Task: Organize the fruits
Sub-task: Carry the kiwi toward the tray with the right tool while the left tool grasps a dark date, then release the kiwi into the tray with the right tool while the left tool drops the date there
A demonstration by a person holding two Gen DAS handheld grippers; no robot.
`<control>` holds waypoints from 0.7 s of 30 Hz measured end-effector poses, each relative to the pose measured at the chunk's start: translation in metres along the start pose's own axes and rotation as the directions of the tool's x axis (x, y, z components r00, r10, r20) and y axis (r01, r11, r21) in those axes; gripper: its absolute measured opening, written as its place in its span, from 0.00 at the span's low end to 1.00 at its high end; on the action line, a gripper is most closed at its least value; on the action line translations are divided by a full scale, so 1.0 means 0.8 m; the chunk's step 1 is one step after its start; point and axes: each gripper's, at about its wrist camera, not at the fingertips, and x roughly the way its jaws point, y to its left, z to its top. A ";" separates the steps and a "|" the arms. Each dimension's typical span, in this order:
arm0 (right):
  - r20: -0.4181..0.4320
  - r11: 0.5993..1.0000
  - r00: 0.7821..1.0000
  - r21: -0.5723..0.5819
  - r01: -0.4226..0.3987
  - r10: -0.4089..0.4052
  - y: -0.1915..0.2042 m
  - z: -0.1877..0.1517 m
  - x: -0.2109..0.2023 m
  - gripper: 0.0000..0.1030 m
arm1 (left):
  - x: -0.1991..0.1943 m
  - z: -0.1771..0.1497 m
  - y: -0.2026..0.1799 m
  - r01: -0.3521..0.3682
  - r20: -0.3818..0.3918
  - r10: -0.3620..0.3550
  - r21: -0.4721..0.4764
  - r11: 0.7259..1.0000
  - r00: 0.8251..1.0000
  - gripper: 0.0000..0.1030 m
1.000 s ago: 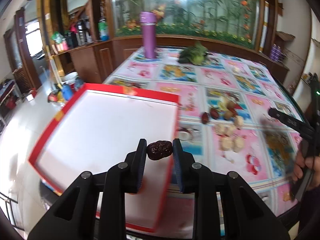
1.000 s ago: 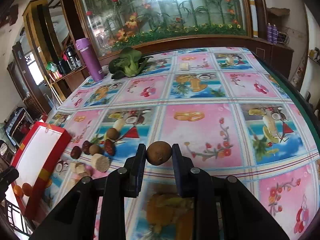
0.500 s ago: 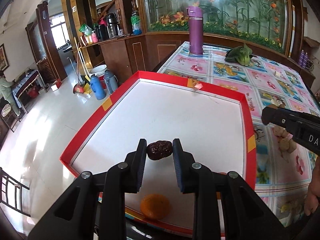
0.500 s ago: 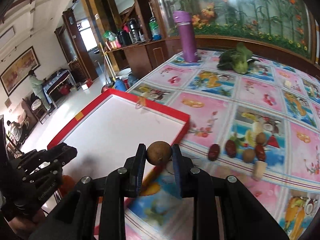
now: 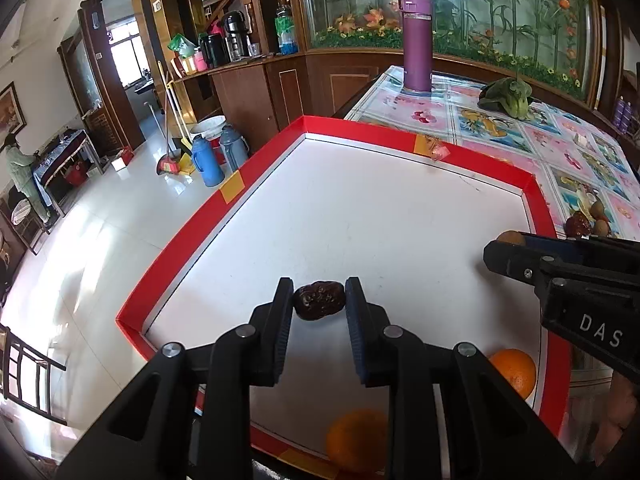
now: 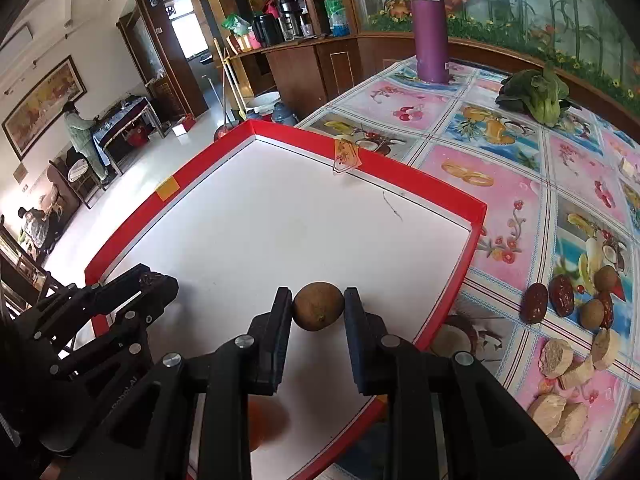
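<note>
My left gripper (image 5: 319, 306) is shut on a dark wrinkled red date (image 5: 319, 300), held above the white floor of the red-rimmed tray (image 5: 360, 128). My right gripper (image 6: 318, 307) is shut on a round brown longan (image 6: 318, 306), over the tray's (image 6: 478, 216) near right part. Two oranges (image 5: 514, 372) (image 5: 356, 440) lie in the tray's near corner, partly hidden by my left fingers. On the tablecloth right of the tray lie more dates (image 6: 534, 302), longans (image 6: 606, 278) and pale banana slices (image 6: 556, 358). The right gripper (image 5: 504, 246) reaches in from the right of the left wrist view.
A purple flask (image 6: 429, 24) and a green leafy vegetable (image 6: 538, 94) stand at the far end of the fruit-patterned tablecloth (image 6: 496, 184). The tray overhangs the table's left edge above a white tiled floor. Thermoses and brooms (image 5: 208, 156) stand by the wooden cabinets; a person stands far left.
Both grippers have swung left from the tablecloth to over the tray, each still holding its fruit. The right gripper now reaches further across the tray rim.
</note>
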 end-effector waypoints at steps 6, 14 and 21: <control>-0.027 1.000 1.000 -0.003 0.014 -0.014 0.003 -0.002 0.008 0.24 | 0.004 -0.002 0.001 -0.005 -0.013 0.005 0.000 1.000 1.000 0.28; -0.046 0.999 0.998 -0.009 0.032 -0.032 0.004 -0.005 0.012 0.25 | 0.007 -0.006 -0.002 -0.032 -0.019 0.032 0.010 0.999 0.999 0.28; -0.043 1.000 0.999 0.001 0.027 -0.027 0.002 -0.007 0.007 0.25 | 0.002 -0.007 -0.006 -0.045 -0.013 0.045 0.020 0.999 0.999 0.42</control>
